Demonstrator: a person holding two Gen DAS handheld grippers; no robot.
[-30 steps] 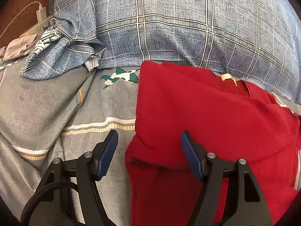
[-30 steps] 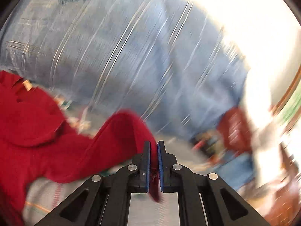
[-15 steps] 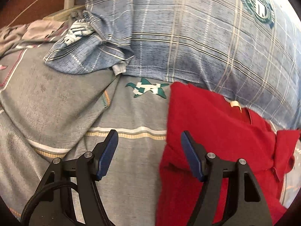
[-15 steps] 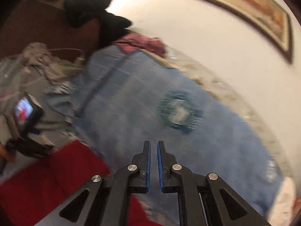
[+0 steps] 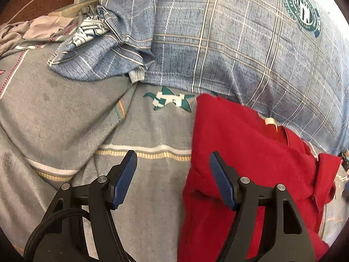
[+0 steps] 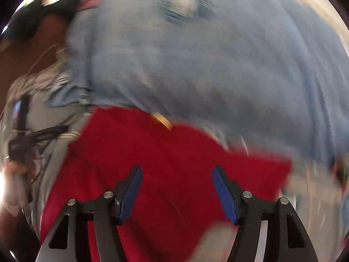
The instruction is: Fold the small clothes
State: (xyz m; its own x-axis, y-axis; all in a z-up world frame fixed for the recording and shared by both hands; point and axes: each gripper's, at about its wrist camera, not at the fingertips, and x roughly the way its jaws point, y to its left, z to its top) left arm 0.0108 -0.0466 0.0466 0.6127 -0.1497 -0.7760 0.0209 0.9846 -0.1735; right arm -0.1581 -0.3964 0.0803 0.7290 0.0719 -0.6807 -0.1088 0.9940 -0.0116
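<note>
Over soft red garment (image 6: pixel 174 157) — right gripper (image 6: pixel 177 187) spread wide.

Red shirt (image 5: pixel 244 152), blue plaid pillow (image 5: pixel 229 43), grey striped blanket (image 5: pixel 65 113)

1. The red garment (image 5: pixel 240 148) is soft matt cloth with a faintly fuzzy nap; a small pale fabric label (image 5: pixel 270 121) is sewn at its neck.
2. The grey blanket (image 5: pixel 72 113) looks like brushed, slightly rough towelling with woven stripes.
3. The blue plaid pillow (image 5: pixel 229 43) is smooth woven cotton, matt, with a printed green emblem.
4. The left tongs (image 5: pixel 172 174) are matt black plastic with bright metal rivets and blue textured pads (image 5: pixel 125 174).
5. The right tongs (image 6: pixel 177 187) show the same finish, though that view is blurred.
</note>
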